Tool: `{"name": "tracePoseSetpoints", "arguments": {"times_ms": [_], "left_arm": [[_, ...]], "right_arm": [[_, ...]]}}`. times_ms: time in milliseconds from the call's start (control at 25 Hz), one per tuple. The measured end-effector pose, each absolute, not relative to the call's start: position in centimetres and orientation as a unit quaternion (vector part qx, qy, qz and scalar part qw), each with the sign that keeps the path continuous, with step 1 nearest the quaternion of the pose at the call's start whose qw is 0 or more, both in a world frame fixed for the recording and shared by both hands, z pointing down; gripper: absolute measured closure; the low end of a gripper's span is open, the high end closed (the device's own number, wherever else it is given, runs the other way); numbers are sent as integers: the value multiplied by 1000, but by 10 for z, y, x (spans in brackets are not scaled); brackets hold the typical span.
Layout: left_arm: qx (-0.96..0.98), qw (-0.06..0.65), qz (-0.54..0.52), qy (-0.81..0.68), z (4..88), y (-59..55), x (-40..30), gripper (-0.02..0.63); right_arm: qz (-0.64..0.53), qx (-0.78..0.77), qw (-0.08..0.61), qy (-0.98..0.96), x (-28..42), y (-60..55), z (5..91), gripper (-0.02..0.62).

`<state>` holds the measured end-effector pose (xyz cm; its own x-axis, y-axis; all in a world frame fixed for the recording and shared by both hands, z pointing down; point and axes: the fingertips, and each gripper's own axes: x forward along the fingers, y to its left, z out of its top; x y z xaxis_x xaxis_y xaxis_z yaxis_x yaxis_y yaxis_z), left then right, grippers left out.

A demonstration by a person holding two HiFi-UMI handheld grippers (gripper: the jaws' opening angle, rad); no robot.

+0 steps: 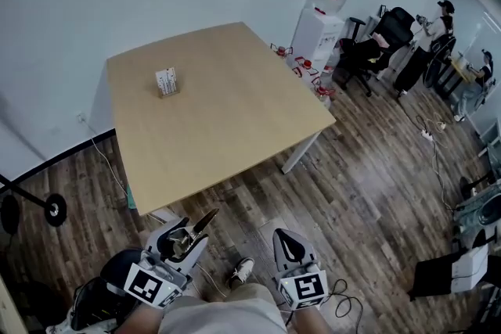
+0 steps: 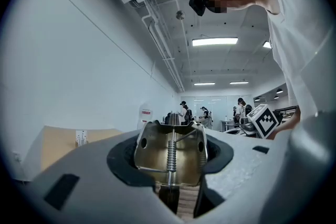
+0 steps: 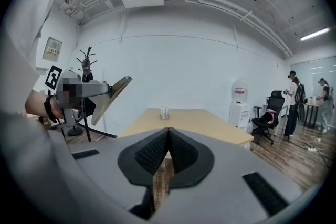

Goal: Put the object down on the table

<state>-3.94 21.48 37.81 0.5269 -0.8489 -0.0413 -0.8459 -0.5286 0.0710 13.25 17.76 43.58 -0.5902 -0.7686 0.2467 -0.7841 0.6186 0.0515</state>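
Observation:
My left gripper (image 1: 188,235) is shut on a shiny metal tool (image 1: 205,221) whose flat blade sticks out forward. It hangs over the wood floor, short of the table's near edge. The left gripper view looks onto the tool's steel body and coil spring (image 2: 170,152), clamped between the jaws. In the right gripper view the same tool (image 3: 113,96) shows at the left. My right gripper (image 1: 288,243) is beside it, shut and empty, its ribbed pads (image 3: 157,152) pressed together. The light wooden table (image 1: 235,121) lies ahead of both.
A small box of cards (image 1: 167,81) stands on the table's far left part. A water dispenser (image 1: 322,8), an office chair (image 1: 368,51) and a standing person (image 1: 430,31) are at the back right. A stand's round base (image 1: 53,209) sits on the floor at left.

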Motion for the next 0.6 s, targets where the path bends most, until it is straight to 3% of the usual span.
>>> {"name": "tracePoseSetpoints", "arguments": {"times_ms": [600], "left_arm": [[854,19,-18,-520,366,102,13,399]], "right_arm": [[26,375,96,-922,169,70,417,597]]}}
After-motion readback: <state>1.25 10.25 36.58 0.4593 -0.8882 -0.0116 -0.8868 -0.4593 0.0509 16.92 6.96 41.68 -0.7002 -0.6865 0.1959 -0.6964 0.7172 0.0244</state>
